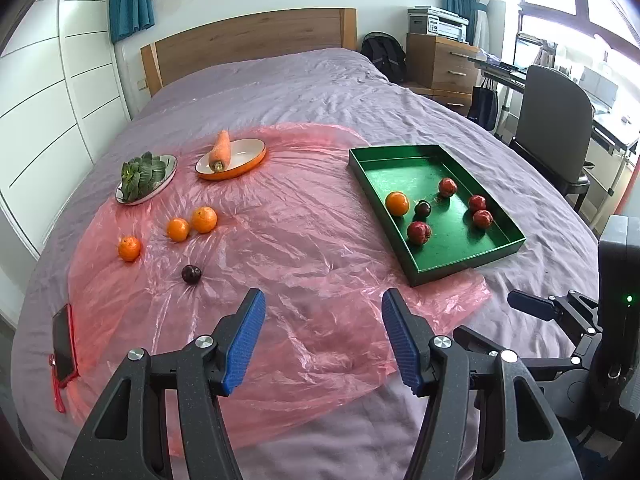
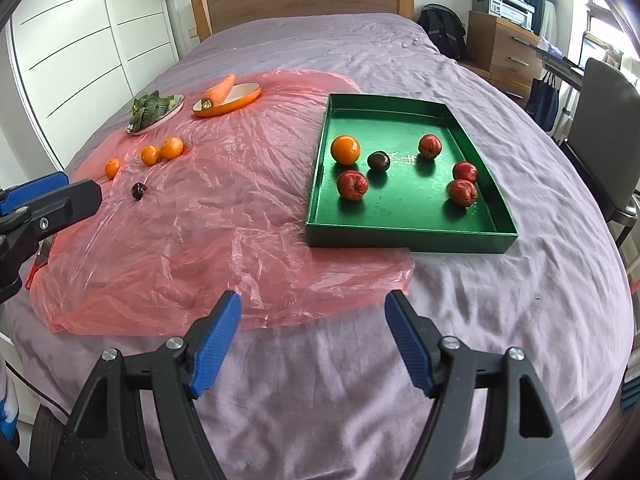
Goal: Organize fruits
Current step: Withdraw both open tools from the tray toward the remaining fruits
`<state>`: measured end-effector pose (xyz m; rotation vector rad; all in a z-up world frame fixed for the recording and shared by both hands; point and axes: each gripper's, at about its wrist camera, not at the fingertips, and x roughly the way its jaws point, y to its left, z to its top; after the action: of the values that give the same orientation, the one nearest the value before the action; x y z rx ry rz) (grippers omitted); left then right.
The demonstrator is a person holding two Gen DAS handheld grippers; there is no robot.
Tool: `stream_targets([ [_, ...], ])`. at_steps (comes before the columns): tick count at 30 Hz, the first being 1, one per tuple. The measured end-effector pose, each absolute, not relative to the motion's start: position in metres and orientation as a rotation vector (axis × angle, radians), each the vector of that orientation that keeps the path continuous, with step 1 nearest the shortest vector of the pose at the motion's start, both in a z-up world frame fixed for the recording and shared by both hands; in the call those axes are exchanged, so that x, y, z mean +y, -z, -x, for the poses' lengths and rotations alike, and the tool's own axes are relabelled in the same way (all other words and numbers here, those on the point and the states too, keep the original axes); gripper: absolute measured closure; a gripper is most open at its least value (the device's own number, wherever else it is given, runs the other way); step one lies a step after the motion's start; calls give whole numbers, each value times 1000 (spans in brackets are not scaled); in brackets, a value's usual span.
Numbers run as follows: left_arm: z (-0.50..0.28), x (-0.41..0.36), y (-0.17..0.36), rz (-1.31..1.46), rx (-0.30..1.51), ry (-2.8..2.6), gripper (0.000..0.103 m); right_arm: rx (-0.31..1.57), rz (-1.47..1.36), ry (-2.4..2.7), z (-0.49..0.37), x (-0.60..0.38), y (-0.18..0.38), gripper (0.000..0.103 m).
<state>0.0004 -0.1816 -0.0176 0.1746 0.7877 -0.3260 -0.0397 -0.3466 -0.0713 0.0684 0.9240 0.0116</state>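
A green tray (image 1: 464, 258) (image 2: 408, 240) on the bed holds an orange (image 1: 397, 203) (image 2: 345, 150), a dark plum (image 1: 422, 208) (image 2: 378, 161) and several red apples (image 1: 419, 232) (image 2: 352, 185). Three oranges (image 1: 203, 219) (image 2: 171, 148) and a dark plum (image 1: 191, 273) (image 2: 139, 190) lie loose on the pink plastic sheet (image 1: 280, 260) (image 2: 208, 220). My left gripper (image 1: 323, 304) is open and empty, above the sheet's near part. My right gripper (image 2: 313, 305) is open and empty, near the sheet's front edge.
An orange dish (image 1: 248, 162) (image 2: 244, 101) holds a carrot (image 1: 221, 150). A plate (image 1: 166, 178) holds leafy greens (image 1: 142, 174) (image 2: 150, 106). A phone in a red case (image 1: 64, 340) lies at the left bed edge. A chair (image 1: 556, 136) and desk stand to the right.
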Motion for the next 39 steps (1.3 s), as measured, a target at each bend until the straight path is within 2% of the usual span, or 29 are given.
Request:
stream_targets([
  [12, -16, -128, 37, -129, 824, 261, 48, 936, -22, -81, 25, -303, 76, 0],
  [31, -73, 22, 91, 26, 906, 37, 48, 872, -11, -308, -27, -209, 86, 0],
  [39, -102, 46, 104, 67, 911, 18, 48, 897, -6, -402, -59, -175, 101, 0],
])
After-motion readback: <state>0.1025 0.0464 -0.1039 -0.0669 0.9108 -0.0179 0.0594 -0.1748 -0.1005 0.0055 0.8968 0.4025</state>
